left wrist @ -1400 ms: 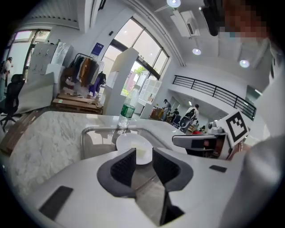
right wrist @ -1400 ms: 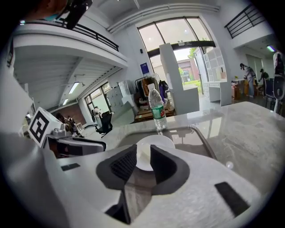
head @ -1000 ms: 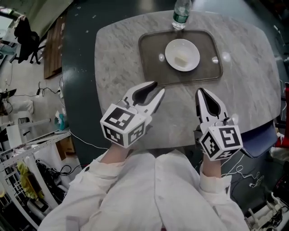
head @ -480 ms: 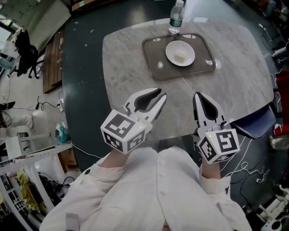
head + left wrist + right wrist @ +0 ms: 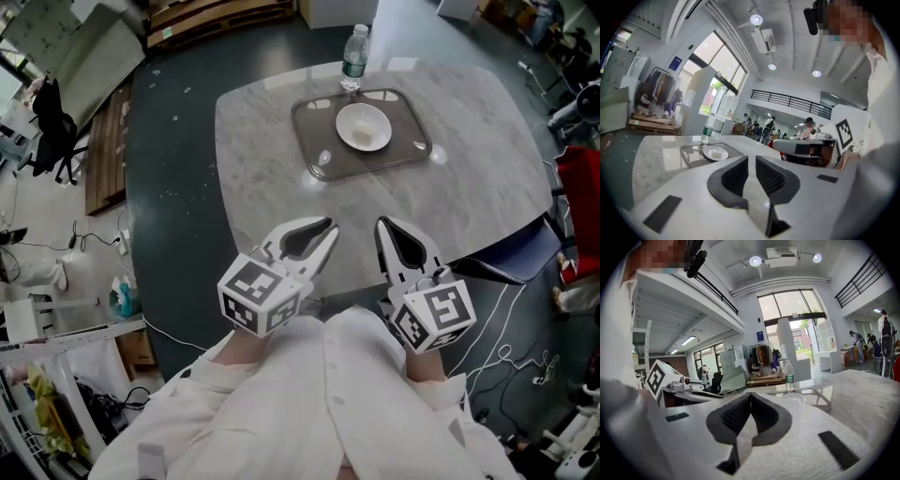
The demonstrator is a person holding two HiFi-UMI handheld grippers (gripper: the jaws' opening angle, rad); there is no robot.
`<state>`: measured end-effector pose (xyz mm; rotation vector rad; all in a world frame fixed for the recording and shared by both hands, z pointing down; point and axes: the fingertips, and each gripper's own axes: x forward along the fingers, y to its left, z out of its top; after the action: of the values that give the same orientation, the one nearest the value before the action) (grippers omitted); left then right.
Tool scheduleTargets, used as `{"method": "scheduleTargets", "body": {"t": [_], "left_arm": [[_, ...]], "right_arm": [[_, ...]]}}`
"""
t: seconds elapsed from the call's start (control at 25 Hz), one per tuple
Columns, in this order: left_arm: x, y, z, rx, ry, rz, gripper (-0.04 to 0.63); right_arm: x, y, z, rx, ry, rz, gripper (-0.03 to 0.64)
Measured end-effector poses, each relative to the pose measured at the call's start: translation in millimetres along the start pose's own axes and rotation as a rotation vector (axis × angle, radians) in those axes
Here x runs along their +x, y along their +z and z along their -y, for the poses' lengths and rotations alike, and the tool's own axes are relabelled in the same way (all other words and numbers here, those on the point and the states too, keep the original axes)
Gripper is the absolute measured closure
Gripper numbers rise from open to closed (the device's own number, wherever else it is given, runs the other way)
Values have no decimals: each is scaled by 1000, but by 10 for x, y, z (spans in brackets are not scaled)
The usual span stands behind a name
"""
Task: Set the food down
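Observation:
A white plate [image 5: 364, 127] holding a pale piece of food [image 5: 368, 138] rests on a dark tray [image 5: 315, 141] at the far side of the marble table [image 5: 469, 178]. Both grippers hang at the table's near edge, close to my body and well short of the tray. The left gripper [image 5: 331, 230] has its jaws closing, with a narrow gap and nothing between them. The right gripper [image 5: 381, 226] is shut and empty. In the left gripper view the plate [image 5: 715, 153] and tray [image 5: 692, 153] lie far beyond the jaws.
A clear water bottle [image 5: 352, 54] stands just behind the tray. A blue chair [image 5: 525, 255] is tucked at the table's right side. Cables [image 5: 511, 366] trail over the dark floor. Wooden pallets [image 5: 108, 141] lie to the left. Several people stand in the distance [image 5: 768, 127].
Both grippers have drawn back from the tray towards my body, and the table looks smaller and farther. The left jaws have narrowed from wide to a slim gap.

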<state>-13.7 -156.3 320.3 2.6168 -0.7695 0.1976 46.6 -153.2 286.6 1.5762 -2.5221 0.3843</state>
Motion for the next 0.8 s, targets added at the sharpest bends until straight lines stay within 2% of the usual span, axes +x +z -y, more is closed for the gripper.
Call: {"method": "scheduleTargets", "body": {"t": [0.28, 0.4, 0.64, 0.8], "left_arm": [[26, 117, 258, 35, -39, 22, 555], [5, 162, 319, 36, -29, 34, 558], [23, 178, 445, 46, -22, 30, 560], [15, 168, 501, 11, -43, 36, 561]], "right_arm": [[-83, -27, -188, -42, 67, -10, 614], [-135, -13, -257, -64, 105, -19, 614], [-194, 10, -198, -70, 129, -26, 614], [-222, 1, -259, -74, 157, -32, 614]]}}
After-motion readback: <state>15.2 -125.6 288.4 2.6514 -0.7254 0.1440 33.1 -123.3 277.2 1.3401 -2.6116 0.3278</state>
